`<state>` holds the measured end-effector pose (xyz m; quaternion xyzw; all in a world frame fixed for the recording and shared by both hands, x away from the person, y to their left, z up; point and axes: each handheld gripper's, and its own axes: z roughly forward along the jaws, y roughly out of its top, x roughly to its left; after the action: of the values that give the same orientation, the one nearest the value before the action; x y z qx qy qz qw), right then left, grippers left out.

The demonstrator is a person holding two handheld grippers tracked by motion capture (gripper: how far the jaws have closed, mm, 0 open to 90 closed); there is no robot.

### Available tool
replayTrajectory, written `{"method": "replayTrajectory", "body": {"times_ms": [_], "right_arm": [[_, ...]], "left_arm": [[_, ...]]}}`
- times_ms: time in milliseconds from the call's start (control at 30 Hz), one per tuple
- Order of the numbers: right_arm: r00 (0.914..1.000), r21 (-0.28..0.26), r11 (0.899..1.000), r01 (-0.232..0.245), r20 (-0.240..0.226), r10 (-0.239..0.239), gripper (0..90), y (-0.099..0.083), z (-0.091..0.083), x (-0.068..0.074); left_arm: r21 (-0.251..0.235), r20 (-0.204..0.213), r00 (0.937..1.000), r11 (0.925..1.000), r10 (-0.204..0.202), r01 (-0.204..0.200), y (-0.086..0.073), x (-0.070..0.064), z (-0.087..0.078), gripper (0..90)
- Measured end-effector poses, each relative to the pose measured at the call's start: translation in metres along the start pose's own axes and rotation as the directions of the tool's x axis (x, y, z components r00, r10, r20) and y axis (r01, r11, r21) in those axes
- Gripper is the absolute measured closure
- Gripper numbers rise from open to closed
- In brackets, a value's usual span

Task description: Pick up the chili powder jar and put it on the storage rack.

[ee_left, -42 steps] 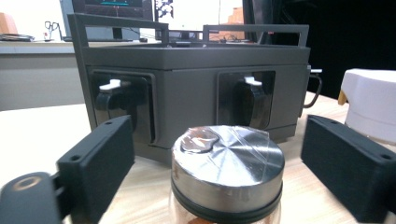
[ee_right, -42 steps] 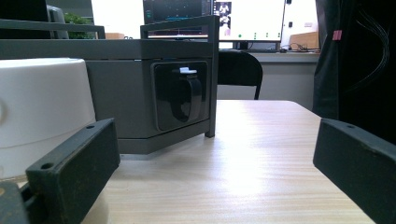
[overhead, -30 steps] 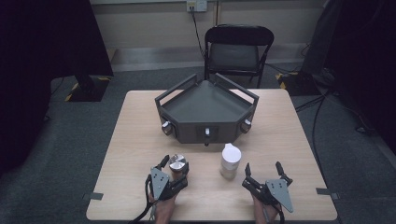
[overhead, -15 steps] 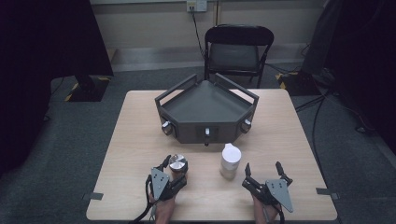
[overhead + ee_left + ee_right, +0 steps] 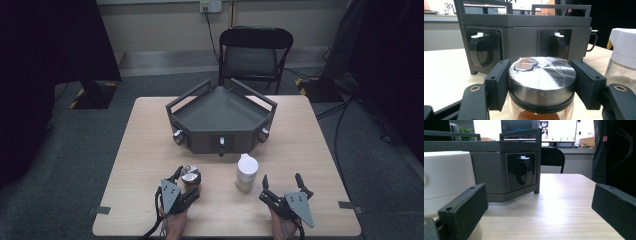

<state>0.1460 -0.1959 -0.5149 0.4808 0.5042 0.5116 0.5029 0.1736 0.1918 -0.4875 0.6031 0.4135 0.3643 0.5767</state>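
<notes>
A small glass jar (image 5: 190, 176) stands on the wooden table (image 5: 140, 150), near its front edge and left of the middle. It has a round metal lid (image 5: 542, 75) with a brushed, shiny top, and a piece of clear film is stuck over this top. Through the glass under the lid one sees a red-brown powder. The left gripper (image 5: 186, 186) holds this jar: in the left gripper view its two black jaws press on the lid from both sides, touching it.

To the right of the jar, a little apart, stands a second jar (image 5: 246, 172) with a white plastic cap; the glass under the cap shows a pale content. The right gripper (image 5: 283, 186) rests on the table just to the right of this white-capped jar. Its jaws are spread wide and nothing is between them; in the right gripper view the white cap is just beside one jaw.

Behind both jars, in the middle of the table, sits a dark grey tray-like stand (image 5: 220, 120) with angled front faces and small holders on them. A black folding chair (image 5: 255, 52) is behind the table.
</notes>
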Motion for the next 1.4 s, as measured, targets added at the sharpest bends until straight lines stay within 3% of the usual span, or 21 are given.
{"method": "replayTrajectory", "body": {"times_ms": [467,1400], "right_arm": [[1.0000,0.000,1.000,0.000,-0.001,0.000,0.0,0.000,0.000,0.000],[1.0000,-0.001,1.000,0.000,-0.005,0.000,0.0,0.000,0.000,-0.001]], "left_arm": [[-0.008,0.025,0.9996,0.9999,0.012,-0.012,0.009,0.002,-0.002,35.2],[-0.054,0.105,0.9929,0.9972,0.056,-0.051,0.042,0.029,0.008,35.2]]}}
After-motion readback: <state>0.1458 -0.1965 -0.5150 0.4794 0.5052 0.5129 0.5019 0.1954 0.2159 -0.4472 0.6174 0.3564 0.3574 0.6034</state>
